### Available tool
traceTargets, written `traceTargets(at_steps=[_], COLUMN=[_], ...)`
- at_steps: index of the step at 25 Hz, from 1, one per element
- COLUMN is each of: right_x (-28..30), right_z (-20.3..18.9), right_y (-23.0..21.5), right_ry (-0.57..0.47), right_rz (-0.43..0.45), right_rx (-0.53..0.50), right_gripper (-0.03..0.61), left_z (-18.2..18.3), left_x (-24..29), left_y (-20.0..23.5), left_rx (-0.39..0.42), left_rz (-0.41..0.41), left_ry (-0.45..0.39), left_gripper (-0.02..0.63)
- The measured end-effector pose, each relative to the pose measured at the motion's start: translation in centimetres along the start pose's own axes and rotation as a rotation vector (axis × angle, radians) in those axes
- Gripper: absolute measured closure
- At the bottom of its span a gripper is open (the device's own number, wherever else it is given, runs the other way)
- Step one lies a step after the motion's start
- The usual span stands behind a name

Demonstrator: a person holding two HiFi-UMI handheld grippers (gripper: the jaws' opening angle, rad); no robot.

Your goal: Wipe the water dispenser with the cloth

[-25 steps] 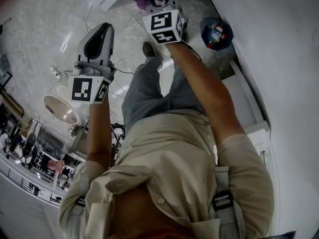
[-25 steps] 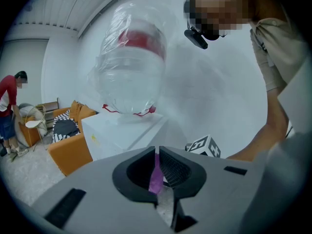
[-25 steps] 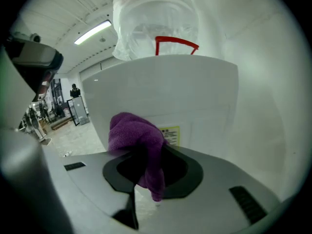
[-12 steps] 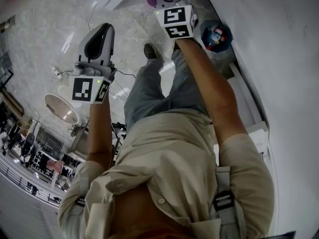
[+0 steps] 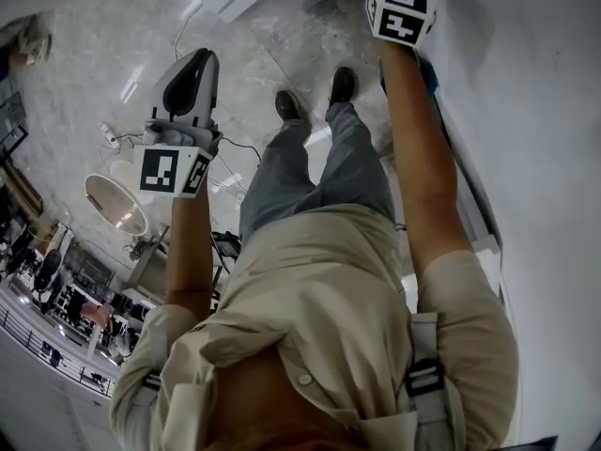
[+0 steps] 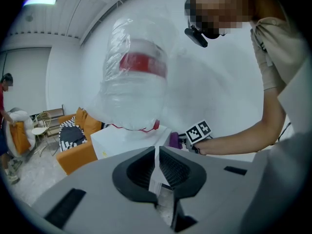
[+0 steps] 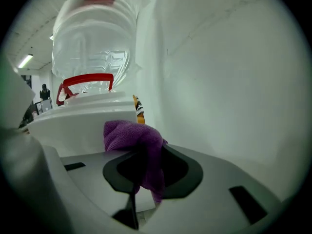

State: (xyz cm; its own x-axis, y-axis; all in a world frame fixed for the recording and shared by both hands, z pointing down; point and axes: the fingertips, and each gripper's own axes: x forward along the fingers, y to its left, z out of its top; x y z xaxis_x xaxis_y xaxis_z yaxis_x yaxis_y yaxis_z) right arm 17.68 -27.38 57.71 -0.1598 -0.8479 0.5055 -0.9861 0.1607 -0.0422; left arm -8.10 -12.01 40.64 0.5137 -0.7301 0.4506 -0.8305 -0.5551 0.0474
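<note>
Water dispenser (image 7: 83,126) is standing against the white wall (image 7: 219,82), a white cabinet carrying a large clear bottle (image 7: 92,48) upside down on top. The right gripper (image 7: 146,160) is clamping the purple cloth (image 7: 134,138), which is bunching up over the jaws right at the dispenser's upper rim; whether it is touching I cannot tell. By my reading, wiping is under way along this top edge, and the next move is calling for pressing the wad flat and dragging it across the white surface. The left gripper (image 6: 157,155) is hanging well back, jaws drawn together on nothing
</note>
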Motion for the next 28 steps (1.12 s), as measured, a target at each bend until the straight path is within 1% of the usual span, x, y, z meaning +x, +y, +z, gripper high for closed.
traceTargets(at_steps=[3,6,10,13,16,19,23,28], right_x=[-0.9,-1.8,-3.7,-5.2,-6.4,-7.0,-7.5,-9.3], right_z=[-0.3,-0.7,-1.7,-2.8,-3.7,-3.8,-3.3,-1.8], right_y=[1.2,4.2,11.0,16.3,20.4,22.3,23.5,24.3], right_ry=[0.005,0.021,0.071,0.107,0.143,0.17,0.19,0.171], right_rz=[0.019,0.066,0.176,0.267,0.328,0.359,0.381,0.382], right_rx=[0.014,0.014,0.007,-0.025,-0.051,-0.069,-0.116,-0.135], right_gripper=[0.495,0.495,0.497,0.498,0.499,0.499,0.497,0.497], left_z=[0.9,1.9,3.1,3.7,4.1,4.1,4.5,5.0], left_x=[-0.6,-1.2,-2.7,-3.8,-5.3,-6.9,-9.4,-12.9], left_y=[-0.2,0.1,0.6,0.9,1.2,1.8,2.7,3.4], left_rx=[0.011,0.022,0.03,0.032,0.029,0.024,0.022,0.023], left_rz=[0.008,0.012,0.019,0.025,0.032,0.041,0.05,0.063], left_ry=[-0.006,-0.015,-0.028,-0.045,-0.058,-0.066,-0.084,-0.112], left_gripper=[0.571,0.571,0.571,0.571,0.571,0.571,0.571,0.571])
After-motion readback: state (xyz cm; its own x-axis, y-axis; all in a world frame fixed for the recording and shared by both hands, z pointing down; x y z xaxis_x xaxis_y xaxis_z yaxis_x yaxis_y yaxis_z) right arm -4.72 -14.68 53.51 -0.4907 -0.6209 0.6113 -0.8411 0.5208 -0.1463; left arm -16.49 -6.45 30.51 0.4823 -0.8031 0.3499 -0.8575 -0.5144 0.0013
